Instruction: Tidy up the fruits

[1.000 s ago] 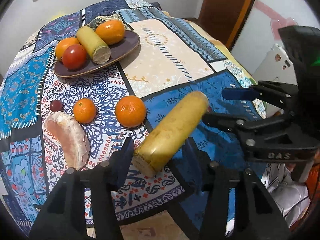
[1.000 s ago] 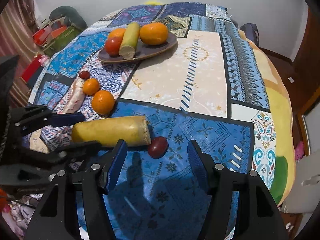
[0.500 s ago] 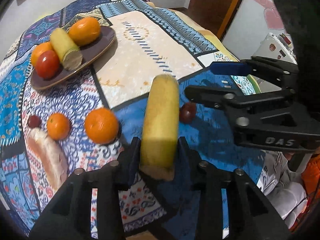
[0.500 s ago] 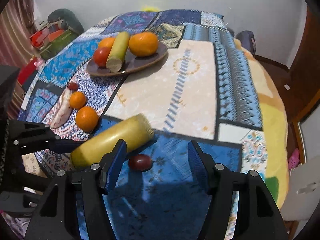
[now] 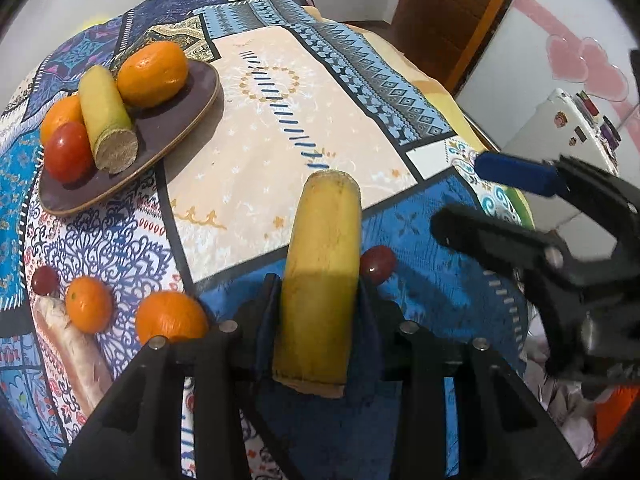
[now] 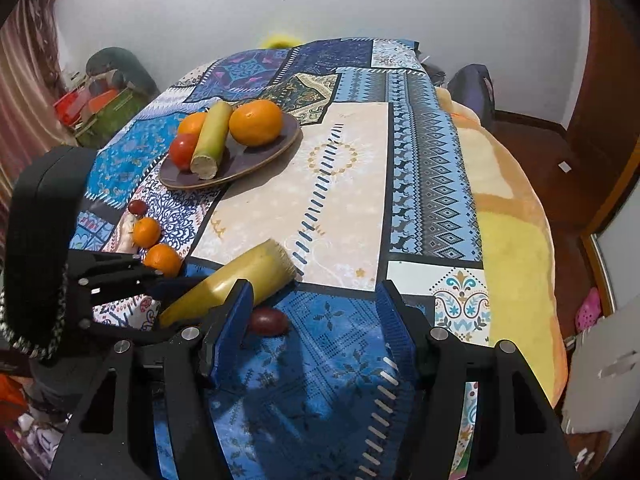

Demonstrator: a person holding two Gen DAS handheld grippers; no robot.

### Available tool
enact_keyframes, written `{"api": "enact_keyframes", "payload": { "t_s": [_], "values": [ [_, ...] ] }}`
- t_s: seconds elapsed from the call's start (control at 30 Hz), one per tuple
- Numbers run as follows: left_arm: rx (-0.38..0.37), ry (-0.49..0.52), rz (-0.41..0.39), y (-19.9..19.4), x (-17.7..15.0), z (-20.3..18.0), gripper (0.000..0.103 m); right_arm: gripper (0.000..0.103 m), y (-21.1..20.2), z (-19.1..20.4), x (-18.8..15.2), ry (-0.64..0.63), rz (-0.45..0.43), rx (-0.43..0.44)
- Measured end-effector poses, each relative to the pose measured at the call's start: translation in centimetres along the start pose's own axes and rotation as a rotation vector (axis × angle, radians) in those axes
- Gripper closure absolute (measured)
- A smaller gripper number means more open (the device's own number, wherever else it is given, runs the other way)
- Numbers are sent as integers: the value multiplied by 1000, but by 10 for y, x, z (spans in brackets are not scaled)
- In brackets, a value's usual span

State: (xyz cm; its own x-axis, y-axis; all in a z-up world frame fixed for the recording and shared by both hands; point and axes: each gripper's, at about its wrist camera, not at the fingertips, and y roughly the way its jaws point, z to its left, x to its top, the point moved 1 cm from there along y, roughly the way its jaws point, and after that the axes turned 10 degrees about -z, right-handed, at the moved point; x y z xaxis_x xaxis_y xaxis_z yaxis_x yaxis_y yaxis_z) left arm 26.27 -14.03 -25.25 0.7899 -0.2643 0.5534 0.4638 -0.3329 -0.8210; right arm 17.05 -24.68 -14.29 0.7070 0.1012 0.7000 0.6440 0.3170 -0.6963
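My left gripper (image 5: 316, 300) is shut on a yellow sugarcane piece (image 5: 320, 280) and holds it above the patterned tablecloth; the piece also shows in the right wrist view (image 6: 232, 284). A brown plate (image 5: 176, 136) at the far left holds two oranges, a red tomato (image 5: 66, 152) and another cane piece (image 5: 106, 116). A dark red fruit (image 5: 376, 264) lies on the blue patch just right of the held piece. My right gripper (image 6: 316, 312) is open and empty, above that fruit (image 6: 270, 322).
Two small oranges (image 5: 88, 304) (image 5: 170, 318), a second dark red fruit (image 5: 44, 280) and a pale peeled pomelo segment (image 5: 68, 340) lie at the left on the cloth. The table's right edge drops to the floor by a wooden door (image 5: 448, 8).
My left gripper has lifted the cane piece and turned it to point away from me. The right gripper has pulled back a little and stays open.
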Motion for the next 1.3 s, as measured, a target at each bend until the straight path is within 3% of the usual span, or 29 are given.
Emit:
{"api": "enact_keyframes", "payload": {
  "t_s": [0.4,0.7,1.07,1.3],
  "values": [
    [34,-13,-39,2,9,1,66,43,-10,-7,2,15,-17,-24],
    [63,-67,-216,-87,3,36,66,43,-20,9,16,-16,-50,-22],
    [204,-171,-354,-181,-29,121,66,43,2,104,31,-178,-50,81],
    [286,-210,-381,-210,-61,165,66,43,40,159,29,-218,17,171]
  ]
}}
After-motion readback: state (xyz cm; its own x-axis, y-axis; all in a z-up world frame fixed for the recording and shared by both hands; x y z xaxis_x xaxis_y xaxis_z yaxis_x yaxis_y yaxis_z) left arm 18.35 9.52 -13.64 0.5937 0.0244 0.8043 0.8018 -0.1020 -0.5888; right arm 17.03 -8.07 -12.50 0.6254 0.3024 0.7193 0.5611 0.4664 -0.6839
